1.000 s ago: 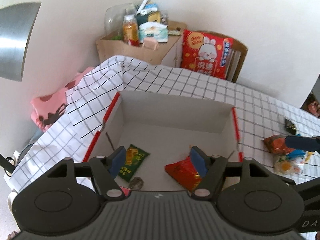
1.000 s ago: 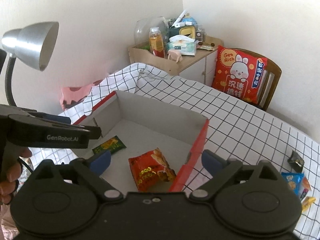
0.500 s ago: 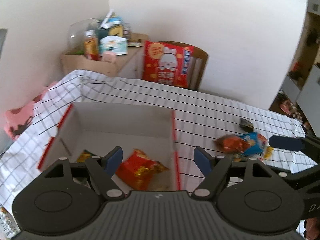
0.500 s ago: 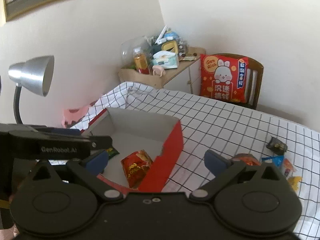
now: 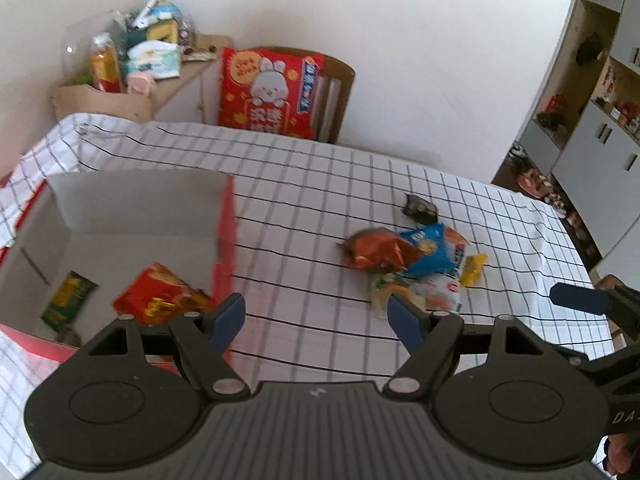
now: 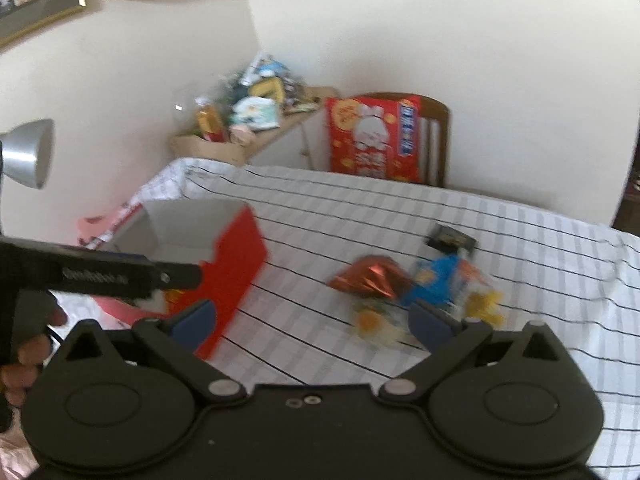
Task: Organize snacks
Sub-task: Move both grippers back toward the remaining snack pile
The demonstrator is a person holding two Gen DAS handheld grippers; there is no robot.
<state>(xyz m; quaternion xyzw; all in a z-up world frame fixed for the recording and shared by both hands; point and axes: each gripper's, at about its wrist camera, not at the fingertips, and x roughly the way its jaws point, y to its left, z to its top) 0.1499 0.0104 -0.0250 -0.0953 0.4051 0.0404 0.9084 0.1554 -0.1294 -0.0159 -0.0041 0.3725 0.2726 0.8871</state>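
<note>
Snack pile (image 5: 412,264) was seen loose on the checked tablecloth (image 5: 304,184), well right of the red box (image 5: 226,236) – 2 packets already inside it. Pile lay ahead and slightly right of the left gripper (image 5: 316,318), and just past the right gripper (image 6: 314,318), beyond its right finger. Right gripper was judged nearer. Both sets of jaws were spread wide, nothing held or touched. Copper foil packet (image 6: 370,282) sat closest to the box.

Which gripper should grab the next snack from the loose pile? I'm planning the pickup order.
Probably the right gripper: its open, empty jaws sit on the pile's side, the blue packet just ahead. The left gripper is also open and empty, but nearer the box.
</note>
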